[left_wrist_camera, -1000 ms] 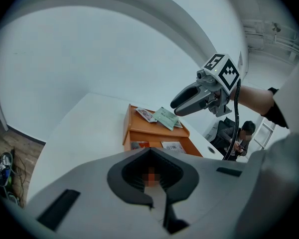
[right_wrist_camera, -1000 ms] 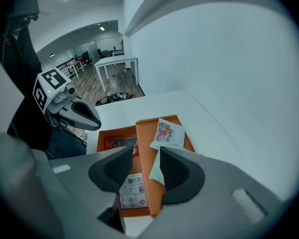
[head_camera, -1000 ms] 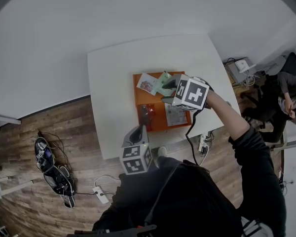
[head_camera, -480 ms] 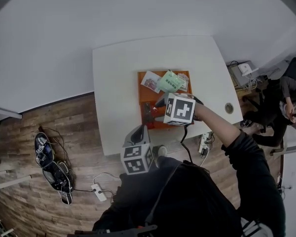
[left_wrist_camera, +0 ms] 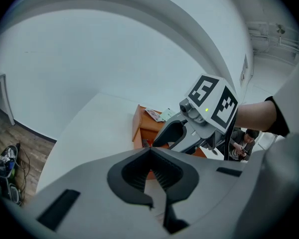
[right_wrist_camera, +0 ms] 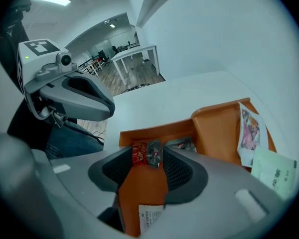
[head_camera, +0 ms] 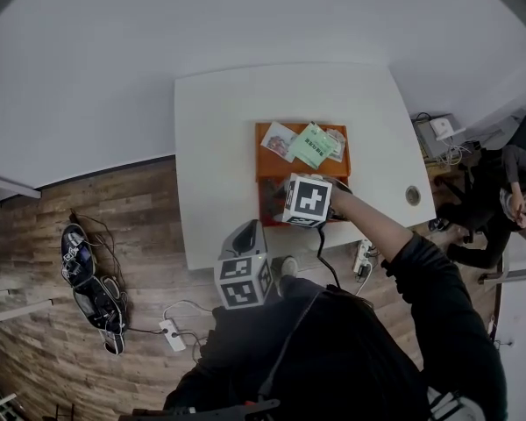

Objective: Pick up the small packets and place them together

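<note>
A pair of dark shoes (head_camera: 86, 281) lies on the wood floor (head_camera: 114, 226) at the far left of the head view, well apart from the white desk (head_camera: 219, 147). The left hand-held gripper (left_wrist_camera: 150, 149) hovers off the desk's near edge with its jaws pressed together and nothing between them, pointing toward the orange tray (head_camera: 274, 170) that sits on the right half of the desk. At the tray's far end a patterned packet (head_camera: 279, 136), a green packet (head_camera: 311, 145) and a clear packet (head_camera: 336, 143) lie close together, overlapping on the raised orange part. The right hand-held gripper (right_wrist_camera: 147, 156) is tilted steeply down over the tray's near, lower part, its jaws spread wide. In the right gripper view a small red packet (right_wrist_camera: 138, 153) and a dark packet (right_wrist_camera: 153, 153) lie side by side against the tray's wall, in line with the gap between the jaws but beyond the pads, which press on nothing. Another dark, shiny packet (right_wrist_camera: 182, 144) lies just right of those two, and a white printed packet (right_wrist_camera: 149, 215) lies on the tray floor beneath the jaws. At the far right of the head view a person (head_camera: 508, 191) sits apart from the desk.
</note>
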### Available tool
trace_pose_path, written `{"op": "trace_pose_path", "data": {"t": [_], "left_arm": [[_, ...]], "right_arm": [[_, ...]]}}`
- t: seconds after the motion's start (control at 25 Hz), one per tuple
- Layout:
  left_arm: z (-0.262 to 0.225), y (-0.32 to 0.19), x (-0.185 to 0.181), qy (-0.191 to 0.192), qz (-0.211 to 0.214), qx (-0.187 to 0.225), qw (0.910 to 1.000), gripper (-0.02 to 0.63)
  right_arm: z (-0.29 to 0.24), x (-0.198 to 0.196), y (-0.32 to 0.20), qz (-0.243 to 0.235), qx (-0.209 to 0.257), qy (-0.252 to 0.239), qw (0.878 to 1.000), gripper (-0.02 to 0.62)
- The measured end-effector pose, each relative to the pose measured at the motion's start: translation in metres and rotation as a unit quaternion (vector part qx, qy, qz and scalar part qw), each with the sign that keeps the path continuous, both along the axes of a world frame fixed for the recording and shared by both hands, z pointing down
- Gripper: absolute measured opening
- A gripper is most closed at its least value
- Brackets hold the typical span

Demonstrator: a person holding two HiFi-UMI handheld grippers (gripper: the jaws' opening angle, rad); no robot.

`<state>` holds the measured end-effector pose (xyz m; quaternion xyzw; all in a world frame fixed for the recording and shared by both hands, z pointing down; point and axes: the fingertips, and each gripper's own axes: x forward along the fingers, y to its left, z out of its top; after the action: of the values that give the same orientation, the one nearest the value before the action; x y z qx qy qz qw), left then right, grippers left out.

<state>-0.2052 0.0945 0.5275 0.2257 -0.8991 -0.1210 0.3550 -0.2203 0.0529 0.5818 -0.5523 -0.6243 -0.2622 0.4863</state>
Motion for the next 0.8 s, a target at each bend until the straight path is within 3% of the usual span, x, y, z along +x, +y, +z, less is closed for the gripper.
{"op": "trace_pose_path", "data": {"t": [0.44,0.8], "left_arm": [[0.001,0.010,0.000,0.003,-0.008,0.000,1.0000,-0.002],[0.004,0.012,-0.003,0.005,-0.010,0.003,0.9999,-0.002]], "right_arm": [[0.029,0.004,0.005,-0.009,0.039,0.004,0.999,0.173],[0.038,0.002,0.012,-0.016,0.045,0.005,0.999,0.173]]}}
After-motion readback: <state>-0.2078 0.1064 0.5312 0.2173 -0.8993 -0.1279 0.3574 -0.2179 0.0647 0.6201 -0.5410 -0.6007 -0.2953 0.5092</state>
